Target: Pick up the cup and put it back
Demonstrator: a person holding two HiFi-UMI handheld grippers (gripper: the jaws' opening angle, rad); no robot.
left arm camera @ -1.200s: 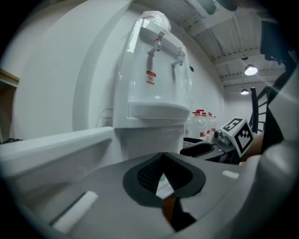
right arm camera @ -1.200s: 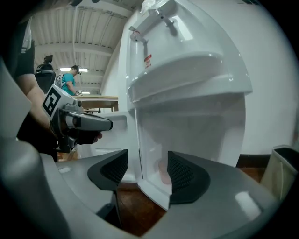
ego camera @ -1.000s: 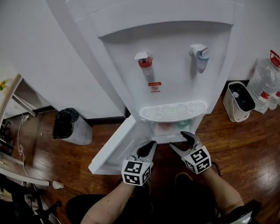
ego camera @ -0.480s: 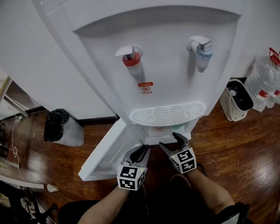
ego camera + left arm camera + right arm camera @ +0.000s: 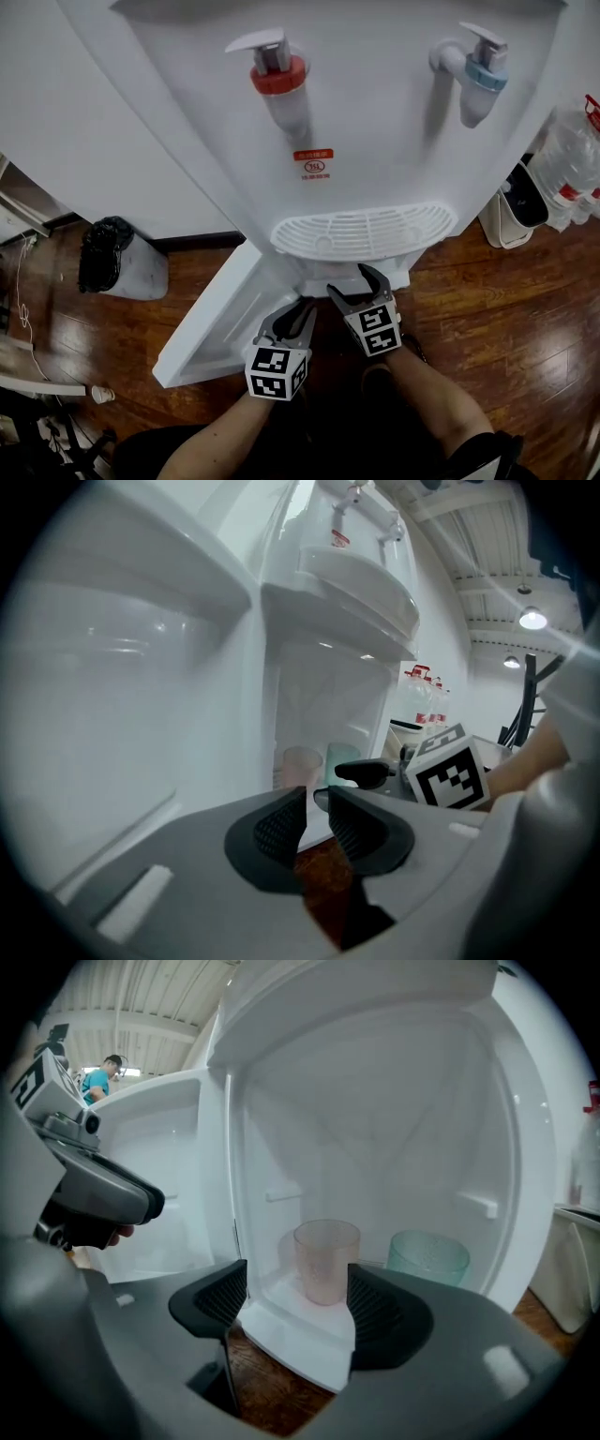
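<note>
A frosted pink cup [image 5: 325, 1260] stands upright on the floor of the water dispenser's open lower cabinet, with a green cup [image 5: 428, 1255] to its right. My right gripper [image 5: 295, 1283] is open just outside the cabinet sill and lined up with the pink cup. Its jaws have just been opening and nothing is between them. My left gripper [image 5: 314, 808] is open with a narrow empty gap, beside the open door. It also sees the pink cup [image 5: 302, 766]. In the head view both grippers, left [image 5: 291, 319] and right [image 5: 352, 281], sit below the drip tray [image 5: 361, 232], which hides the cups.
The white cabinet door [image 5: 216, 319] swings open to the left. A red tap [image 5: 278, 75] and a blue tap [image 5: 480, 75] jut out above. A black bin [image 5: 112, 262] stands on the wooden floor at left, with water bottles [image 5: 572, 159] at right.
Both grippers have sunk and moved closer to the cabinet opening. The cups that showed under the drip tray earlier are now hidden in the head view.
</note>
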